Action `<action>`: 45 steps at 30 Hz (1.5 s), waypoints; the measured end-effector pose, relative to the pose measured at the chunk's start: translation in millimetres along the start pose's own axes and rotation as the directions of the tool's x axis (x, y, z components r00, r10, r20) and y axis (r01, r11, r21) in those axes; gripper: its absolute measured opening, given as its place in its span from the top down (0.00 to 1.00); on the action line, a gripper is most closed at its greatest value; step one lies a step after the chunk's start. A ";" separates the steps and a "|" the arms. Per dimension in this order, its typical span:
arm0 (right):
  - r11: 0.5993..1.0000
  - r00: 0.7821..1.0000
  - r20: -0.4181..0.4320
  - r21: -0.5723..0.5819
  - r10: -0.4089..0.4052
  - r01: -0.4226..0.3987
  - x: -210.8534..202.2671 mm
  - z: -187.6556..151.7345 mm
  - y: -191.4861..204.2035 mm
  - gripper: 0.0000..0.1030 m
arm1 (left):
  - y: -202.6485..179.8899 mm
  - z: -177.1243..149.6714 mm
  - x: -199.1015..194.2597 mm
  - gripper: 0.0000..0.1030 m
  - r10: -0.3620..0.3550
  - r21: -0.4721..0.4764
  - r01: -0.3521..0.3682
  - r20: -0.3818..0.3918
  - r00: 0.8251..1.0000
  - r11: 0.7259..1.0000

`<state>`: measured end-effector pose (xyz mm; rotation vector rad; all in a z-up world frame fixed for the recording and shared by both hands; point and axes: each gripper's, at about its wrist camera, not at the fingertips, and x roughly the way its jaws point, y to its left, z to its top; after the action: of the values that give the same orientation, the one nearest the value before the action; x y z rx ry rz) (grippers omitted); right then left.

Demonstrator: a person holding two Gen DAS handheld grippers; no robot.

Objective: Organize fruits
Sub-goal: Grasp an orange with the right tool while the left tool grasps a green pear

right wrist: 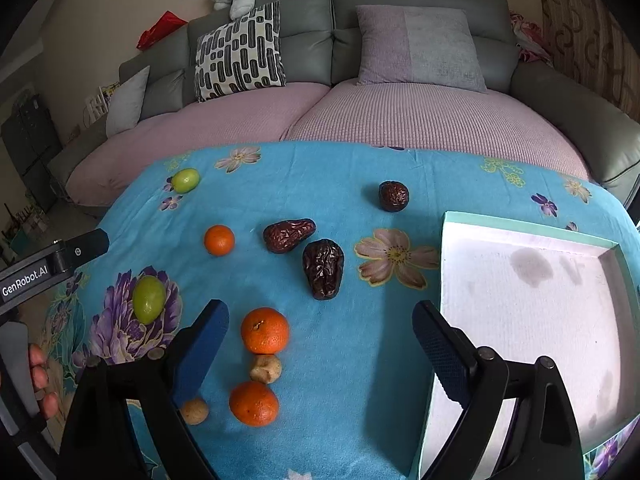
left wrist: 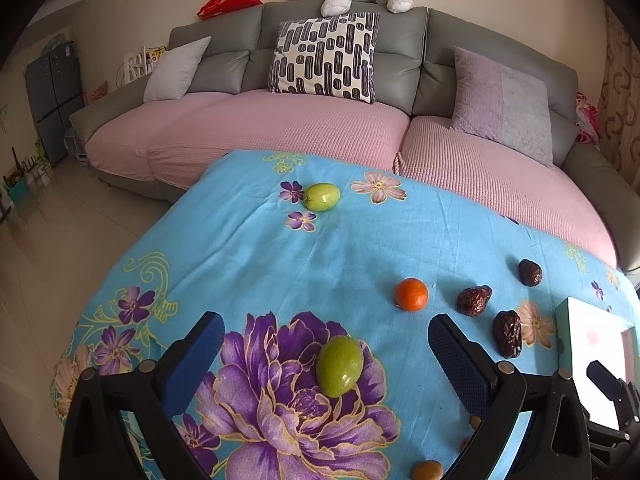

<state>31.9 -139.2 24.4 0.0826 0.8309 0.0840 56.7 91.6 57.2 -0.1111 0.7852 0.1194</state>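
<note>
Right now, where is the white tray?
The white tray sits on the floral cloth at the right side, beside the open right gripper, nothing in it.

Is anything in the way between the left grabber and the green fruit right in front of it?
Nothing visible. The left gripper is open, and the green fruit lies on the flowered cloth between its fingers, with only bare cloth around it.
</note>
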 end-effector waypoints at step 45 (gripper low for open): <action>0.989 0.991 -0.079 -0.090 0.110 -0.117 41.4 -9.8 20.6 0.61 | -9.6 -33.7 48.4 0.59 -0.123 -0.018 0.122 -0.151 0.981 0.992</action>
<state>51.6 -113.9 -10.3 0.0380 0.8941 0.2344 68.5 80.4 -0.3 -0.1778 0.9273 -0.0026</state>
